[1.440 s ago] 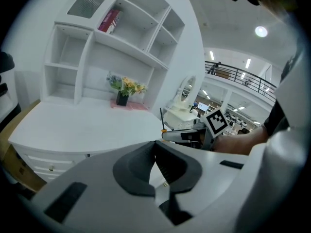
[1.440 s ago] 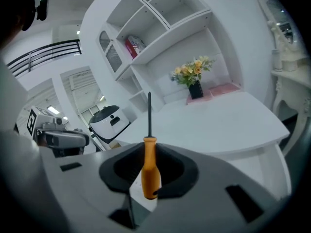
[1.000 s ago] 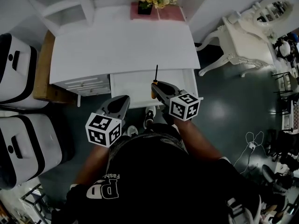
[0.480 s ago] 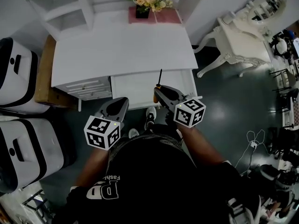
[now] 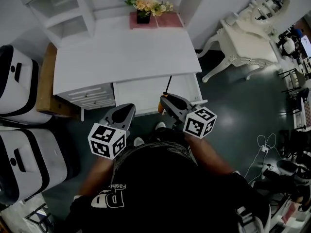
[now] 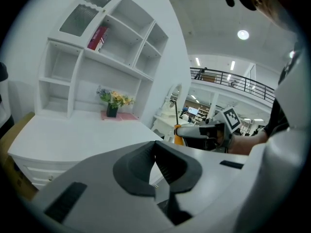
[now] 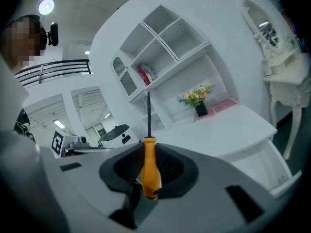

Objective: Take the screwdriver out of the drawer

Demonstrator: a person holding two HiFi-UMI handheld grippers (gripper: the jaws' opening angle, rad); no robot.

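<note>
Step in hand: lift-out. Right gripper (image 5: pixel 165 101) jaws clamped on screwdriver (image 7: pixel 149 171) handle, over open drawer (image 5: pixel 141 93). Left gripper (image 5: pixel 125 109) jaws together, empty. Next, likely: carry clear and set on worktop (image 5: pixel 121 57).

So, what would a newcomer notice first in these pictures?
Most likely the orange-handled screwdriver, clamped upright in the right tool by the front edge of the open white drawer. After that come the yellow flowers at the back of the white desk, and the left tool, shut and empty.
</note>
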